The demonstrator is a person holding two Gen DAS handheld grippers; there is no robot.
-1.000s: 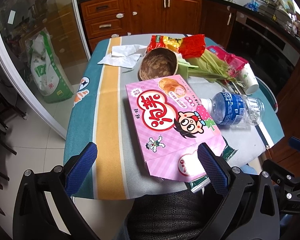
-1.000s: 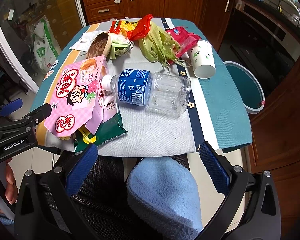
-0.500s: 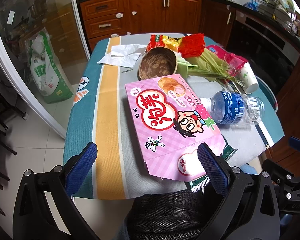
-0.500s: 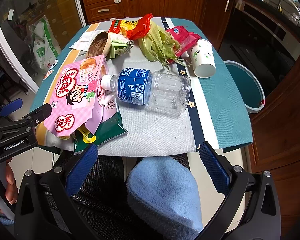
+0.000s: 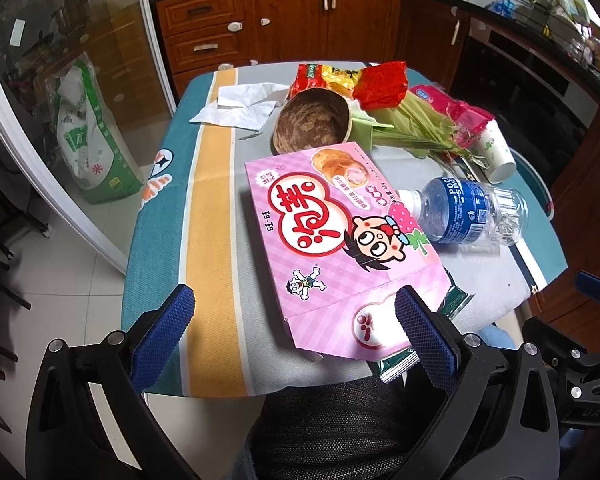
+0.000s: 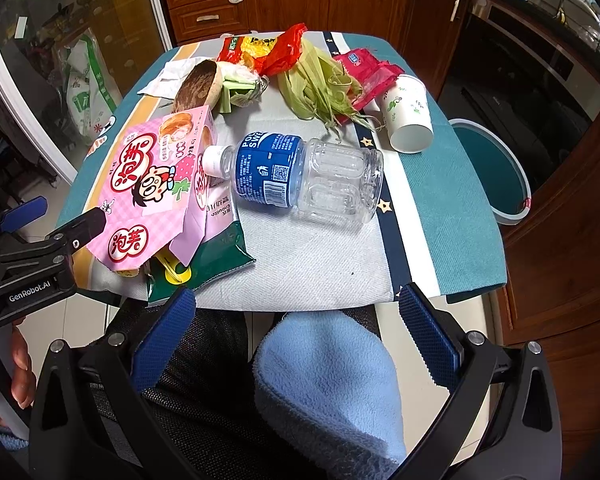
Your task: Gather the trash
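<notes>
Fingers point(image 5: 162, 336) on my left gripper point(image 5: 296, 332) gape wide, empty, at the desk point(image 5: 212, 208) edge before the pink box point(image 5: 340, 240). My right gripper point(image 6: 298, 332) is just as wide; the bottle point(image 6: 300, 176), cup point(image 6: 408, 118) and husks point(image 6: 320, 88) lie beyond.

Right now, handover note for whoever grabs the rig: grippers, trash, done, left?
Left gripper: open, empty, at the near table edge by the pink snack box.
Right gripper: open, empty, short of the table.
On the table: plastic bottle lying down, paper cup tipped over, corn husks, red wrappers, tissue, coconut shell.
Bin on the floor to the right.
Done: nothing visibly collected. Left: everything.
</notes>
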